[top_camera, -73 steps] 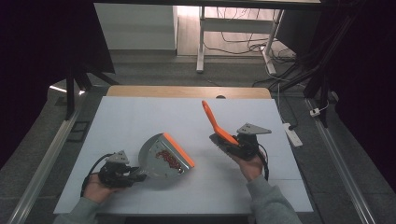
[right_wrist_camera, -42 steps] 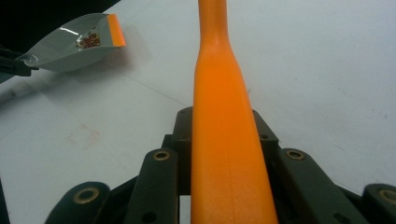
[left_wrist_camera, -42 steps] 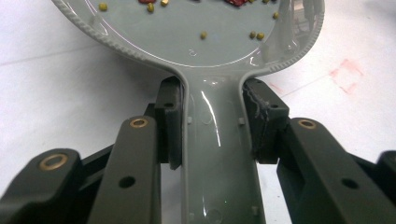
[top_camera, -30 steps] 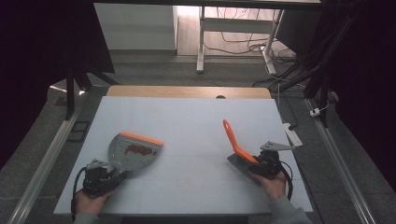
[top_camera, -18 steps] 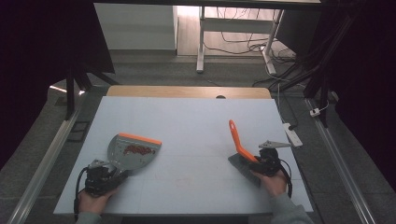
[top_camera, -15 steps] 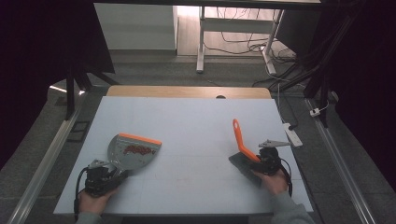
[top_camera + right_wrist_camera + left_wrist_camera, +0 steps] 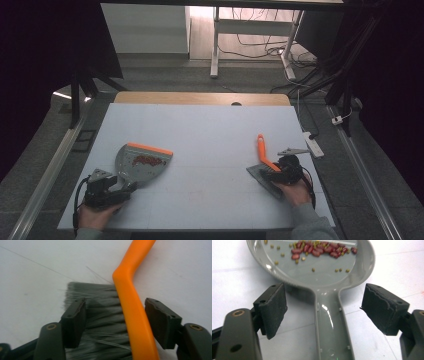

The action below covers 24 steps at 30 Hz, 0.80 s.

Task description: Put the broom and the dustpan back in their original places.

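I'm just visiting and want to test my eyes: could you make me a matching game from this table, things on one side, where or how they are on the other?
Things:
1. dustpan
2. brush
3. red beans
4. left tool

Places or states:
A. lying in the pan's grey bowl
B. open, pads apart on either side of a grey handle
C. on the table's right side, orange handle pointing away from the person
D. on the table's left side, with an orange front edge

Pairs: 1-D, 2-C, 3-A, 4-B
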Available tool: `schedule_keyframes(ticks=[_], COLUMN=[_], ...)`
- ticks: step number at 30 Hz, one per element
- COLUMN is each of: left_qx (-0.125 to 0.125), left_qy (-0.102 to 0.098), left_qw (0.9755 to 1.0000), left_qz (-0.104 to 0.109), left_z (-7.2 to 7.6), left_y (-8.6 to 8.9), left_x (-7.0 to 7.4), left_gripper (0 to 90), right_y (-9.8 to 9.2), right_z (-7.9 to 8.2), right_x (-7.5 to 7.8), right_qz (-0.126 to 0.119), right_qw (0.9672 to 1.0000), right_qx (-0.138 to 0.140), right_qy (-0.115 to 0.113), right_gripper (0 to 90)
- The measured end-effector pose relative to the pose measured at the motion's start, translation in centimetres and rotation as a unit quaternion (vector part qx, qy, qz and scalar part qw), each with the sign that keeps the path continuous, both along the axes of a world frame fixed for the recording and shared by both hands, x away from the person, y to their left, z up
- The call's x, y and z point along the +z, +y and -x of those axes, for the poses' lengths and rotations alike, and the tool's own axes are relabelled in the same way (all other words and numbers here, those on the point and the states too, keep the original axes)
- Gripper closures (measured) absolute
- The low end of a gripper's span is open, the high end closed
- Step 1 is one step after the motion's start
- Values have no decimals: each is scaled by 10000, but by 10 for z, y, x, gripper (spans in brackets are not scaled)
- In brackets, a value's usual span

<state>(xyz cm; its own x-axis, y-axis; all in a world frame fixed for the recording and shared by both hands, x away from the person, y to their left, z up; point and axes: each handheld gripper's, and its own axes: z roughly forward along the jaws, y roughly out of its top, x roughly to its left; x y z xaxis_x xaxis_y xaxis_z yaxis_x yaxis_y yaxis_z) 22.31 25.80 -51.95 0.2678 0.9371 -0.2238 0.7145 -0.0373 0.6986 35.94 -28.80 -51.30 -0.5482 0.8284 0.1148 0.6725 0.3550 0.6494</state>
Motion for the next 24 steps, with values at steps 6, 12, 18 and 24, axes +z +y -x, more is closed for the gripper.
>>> schedule_keyframes(ticks=[6, 12, 18, 24], left_qx=[-298, -661, -1091, -1334], left_qy=[-181, -324, -375, -362], left_qw=[9994, 9973, 9933, 9904], left_qz=[-37, 6, -28, -39], left_z=[-1, -2, -7, -13], left_y=[-3, -4, -11, -14], left_x=[7, 12, 14, 14], left_gripper=[213, 231, 245, 255], right_y=[-4, 7, 17, 22], right_z=[4, 14, 20, 24], right_x=[9, 19, 19, 19], right_qz=[-12, -180, -217, -228], right_qw=[9995, 9959, 9885, 9842], right_qx=[-85, 573, 1241, 1497], right_qy=[-319, -680, -840, -913], right_gripper=[359, 404, 425, 431])
